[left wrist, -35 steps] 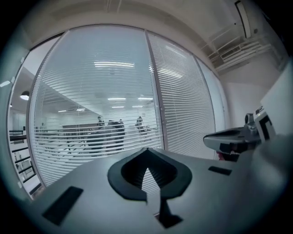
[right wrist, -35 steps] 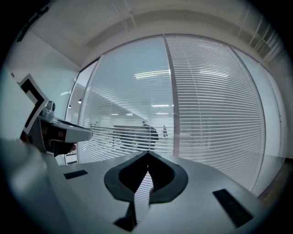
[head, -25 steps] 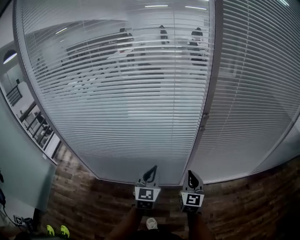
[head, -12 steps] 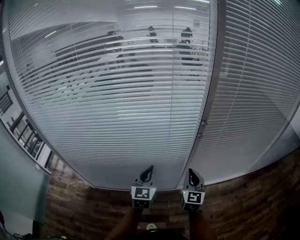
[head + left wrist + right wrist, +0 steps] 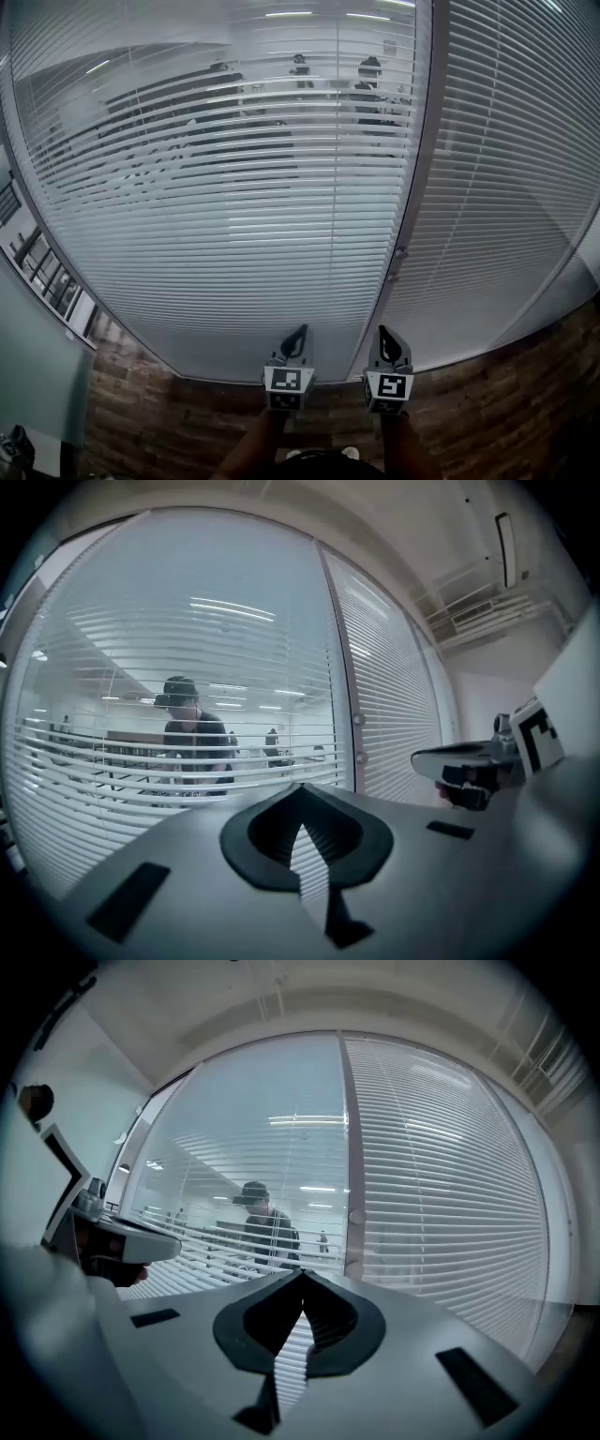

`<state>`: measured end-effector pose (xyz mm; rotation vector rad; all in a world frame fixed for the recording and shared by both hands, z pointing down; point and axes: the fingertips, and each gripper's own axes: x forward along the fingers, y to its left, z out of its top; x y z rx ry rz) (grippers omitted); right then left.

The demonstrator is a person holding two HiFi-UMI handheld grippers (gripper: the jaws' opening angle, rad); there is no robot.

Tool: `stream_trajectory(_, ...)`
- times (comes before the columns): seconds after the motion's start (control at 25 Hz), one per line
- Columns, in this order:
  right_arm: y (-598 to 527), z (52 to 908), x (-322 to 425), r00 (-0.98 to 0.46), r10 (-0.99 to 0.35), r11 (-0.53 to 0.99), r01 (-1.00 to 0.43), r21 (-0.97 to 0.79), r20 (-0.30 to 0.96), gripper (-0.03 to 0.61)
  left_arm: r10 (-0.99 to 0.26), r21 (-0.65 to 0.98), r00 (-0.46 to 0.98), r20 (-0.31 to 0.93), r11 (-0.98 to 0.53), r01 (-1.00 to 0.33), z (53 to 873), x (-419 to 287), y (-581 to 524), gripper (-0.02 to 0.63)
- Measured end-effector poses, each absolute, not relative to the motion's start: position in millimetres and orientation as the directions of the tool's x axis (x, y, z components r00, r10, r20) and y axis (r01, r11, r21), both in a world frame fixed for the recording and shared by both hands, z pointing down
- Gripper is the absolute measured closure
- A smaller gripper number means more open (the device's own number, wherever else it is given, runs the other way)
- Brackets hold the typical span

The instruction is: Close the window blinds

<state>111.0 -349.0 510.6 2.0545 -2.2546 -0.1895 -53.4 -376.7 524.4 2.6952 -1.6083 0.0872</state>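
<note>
Head view: left gripper (image 5: 298, 337) and right gripper (image 5: 387, 339) side by side, jaws together, nothing held. Blinds (image 5: 216, 216) stand ahead of both tips, apart from them. Left panel slats are tilted open, people (image 5: 370, 80) visible through. Right panel (image 5: 506, 187) is closed. Post (image 5: 413, 206) stands between the panels.

Left gripper (image 5: 297, 336) and right gripper (image 5: 385, 337): matching grey hand tools on bare forearms (image 5: 251, 448).
Each has a smooth, pale grey plastic shell that tapers to two dark, pointed jaws. Behind the jaws sits a white cube printed with black square markers (image 5: 288, 381). Seen along the jaws, the black pads (image 5: 246, 847) frame a spade-shaped opening with finely ribbed inner faces. Flat black rectangular slots (image 5: 127, 913) are set into the grey shell on either side. From its neighbour's camera, each tool shows a rounded grey nose over a darker underside.
</note>
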Motion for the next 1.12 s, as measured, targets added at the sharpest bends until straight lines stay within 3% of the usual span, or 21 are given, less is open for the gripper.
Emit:
stream_trajectory(0.48, -394, 512, 161, -0.052, -0.996, 0.044, -0.993, 0.113, -0.074, 0.578, -0.877, -0.062, 0.473, 0.08, -0.478, -0.876, 544, -11, -402, 0.617)
stream_trajectory(0.68, -419, 503, 165, -0.051, -0.993, 0.04, -0.994, 0.101, -0.105, 0.578, -0.89, -0.102, 0.454, 0.035, -0.455, -0.885, 554, -11, -414, 0.617)
stream_trajectory(1.12, -451, 467, 175, -0.061, -0.992, 0.048, -0.992, 0.12, -0.106, 0.564, -0.9, -0.113, 0.429, 0.075, -0.435, -0.893, 536, -8, -414, 0.617)
